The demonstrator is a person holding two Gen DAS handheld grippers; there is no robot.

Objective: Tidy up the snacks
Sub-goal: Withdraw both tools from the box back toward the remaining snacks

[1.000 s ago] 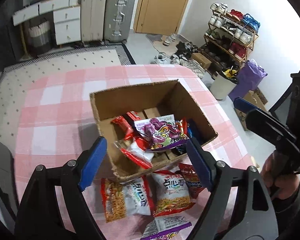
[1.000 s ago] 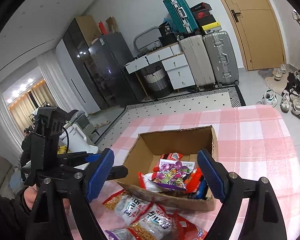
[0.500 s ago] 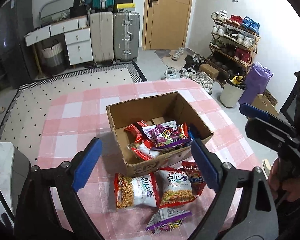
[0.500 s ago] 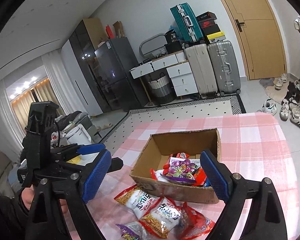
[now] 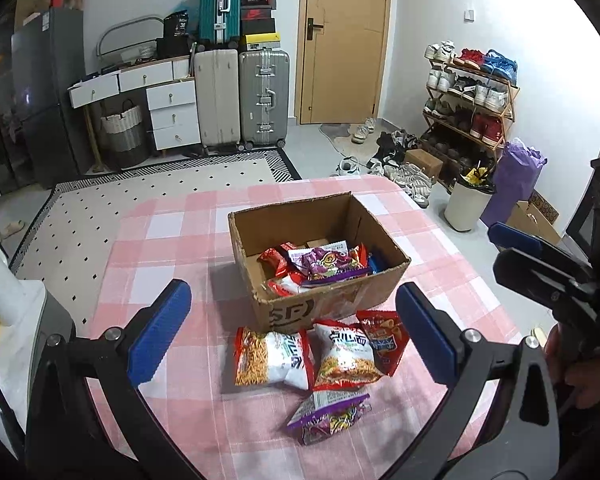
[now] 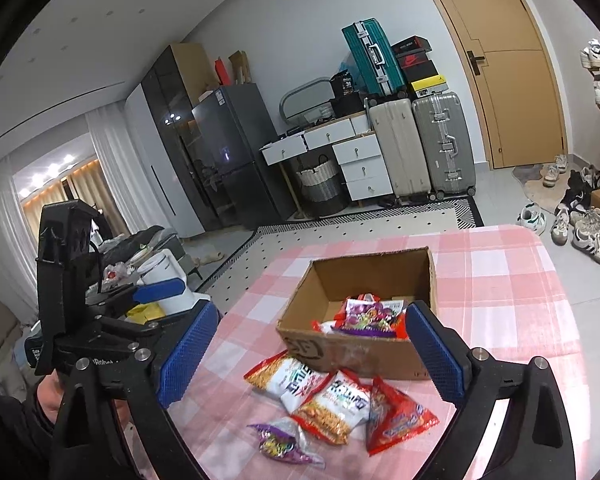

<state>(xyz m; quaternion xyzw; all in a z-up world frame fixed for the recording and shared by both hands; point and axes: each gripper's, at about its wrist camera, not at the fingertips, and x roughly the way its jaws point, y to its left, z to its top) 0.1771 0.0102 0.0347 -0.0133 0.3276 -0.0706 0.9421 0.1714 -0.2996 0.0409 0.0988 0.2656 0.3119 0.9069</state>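
The left gripper [image 5: 292, 332] hangs above the near edge of a table covered in a pink and white checked cloth [image 5: 168, 248], its blue-padded jaws spread wide with nothing between them; they have just been opening further. In the left wrist view a cardboard box [image 5: 324, 308] stands open at the middle of the table, well beyond the fingertips. Inside it lie several snack packets, a purple one [image 5: 328, 262] on top of red ones [image 5: 278, 260]. Just in front of the box, on the cloth, four more packets lie loose: at the left a white and red noodle packet [image 5: 274, 358], touching it a second noodle packet [image 5: 346, 354], and beside that, partly tucked under it, a red packet [image 5: 384, 338] close against the box wall. Nearest the camera lies a small purple and silver packet [image 5: 332, 414], apart from the other three.

At the right edge of the same view the right gripper [image 5: 540, 264] shows, held in a hand [image 5: 572, 368]. From its own camera, the right gripper [image 6: 312, 360] also stands wide open and holds nothing; its jaws have just been opening too. It hovers over the loose packets, with the box between and beyond its pads. The left gripper [image 6: 140, 300] shows at the left of that view, off the table edge
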